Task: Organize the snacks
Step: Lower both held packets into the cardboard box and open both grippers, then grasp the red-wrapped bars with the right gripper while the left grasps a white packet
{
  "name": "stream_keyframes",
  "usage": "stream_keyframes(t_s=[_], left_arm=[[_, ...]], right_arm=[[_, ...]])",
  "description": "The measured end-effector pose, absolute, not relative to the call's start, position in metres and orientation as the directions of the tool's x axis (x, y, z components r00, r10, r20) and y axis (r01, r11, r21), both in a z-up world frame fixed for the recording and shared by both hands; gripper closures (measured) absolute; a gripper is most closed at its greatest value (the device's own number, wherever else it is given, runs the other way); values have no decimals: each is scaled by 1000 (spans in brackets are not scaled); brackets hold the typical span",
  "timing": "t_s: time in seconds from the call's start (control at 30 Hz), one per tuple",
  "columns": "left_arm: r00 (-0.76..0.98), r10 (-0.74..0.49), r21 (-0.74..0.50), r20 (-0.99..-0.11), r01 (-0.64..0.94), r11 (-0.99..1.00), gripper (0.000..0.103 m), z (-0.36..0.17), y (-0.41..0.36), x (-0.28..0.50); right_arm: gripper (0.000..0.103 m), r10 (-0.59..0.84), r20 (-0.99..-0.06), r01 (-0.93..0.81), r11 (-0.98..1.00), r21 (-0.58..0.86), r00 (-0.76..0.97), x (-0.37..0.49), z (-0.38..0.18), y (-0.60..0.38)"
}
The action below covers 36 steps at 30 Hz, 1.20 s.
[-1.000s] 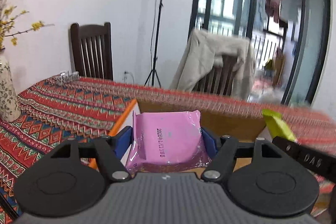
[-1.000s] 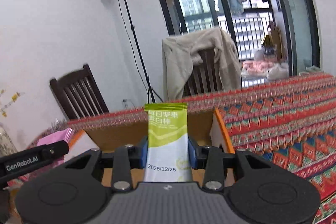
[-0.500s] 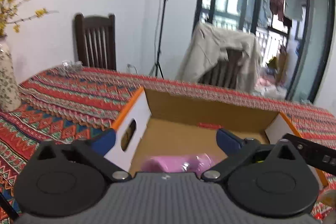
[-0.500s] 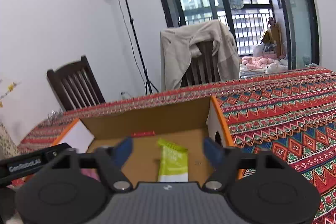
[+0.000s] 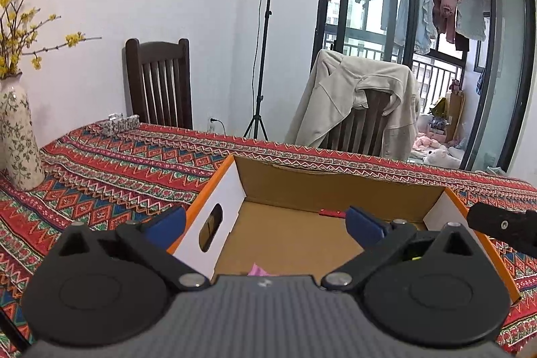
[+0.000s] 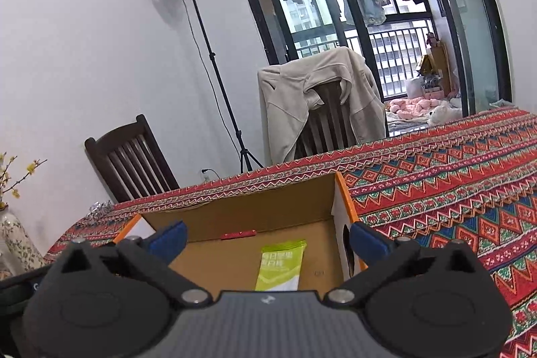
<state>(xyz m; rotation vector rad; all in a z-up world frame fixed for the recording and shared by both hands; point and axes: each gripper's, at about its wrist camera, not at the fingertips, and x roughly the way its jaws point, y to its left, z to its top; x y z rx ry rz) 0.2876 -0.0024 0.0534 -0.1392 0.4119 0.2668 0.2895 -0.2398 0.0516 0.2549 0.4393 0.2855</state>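
An open cardboard box (image 5: pixel 335 190) with orange-edged white sides sits on the patterned tablecloth; it also shows in the right wrist view (image 6: pixel 241 217). My left gripper (image 5: pixel 265 223) is open and empty above the box. Only a corner of the pink snack packet (image 5: pixel 257 270) shows on the box floor, the rest hidden by the gripper body. My right gripper (image 6: pixel 266 239) is open and empty over the box. The green and white snack stick (image 6: pixel 280 265) lies flat on the box floor below it. A small red item (image 6: pixel 238 235) lies by the back wall.
A flowered vase (image 5: pixel 16 136) with yellow branches stands at the table's left. Two dark chairs stand behind the table, one (image 5: pixel 355 109) draped with a beige jacket. A light stand (image 5: pixel 261 56) is by the wall. The right gripper's edge (image 5: pixel 503 223) shows at right.
Both grippers opened and let go: the pink packet and the green stick dropped into the box. Both grippers then rose a little above the box.
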Motion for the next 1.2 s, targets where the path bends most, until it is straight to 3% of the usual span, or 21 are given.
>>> stream_keyframes(t_s=[0.5, 1.2], left_arm=[[875, 240, -50, -420, -287, 957, 0, 67, 6, 246], [880, 194, -37, -433, -232, 972, 0, 35, 51, 135]], right_arm=[[0, 332, -325, -253, 931, 262, 886, 249, 87, -249], [0, 296, -423, -267, 955, 128, 856, 151, 51, -284]])
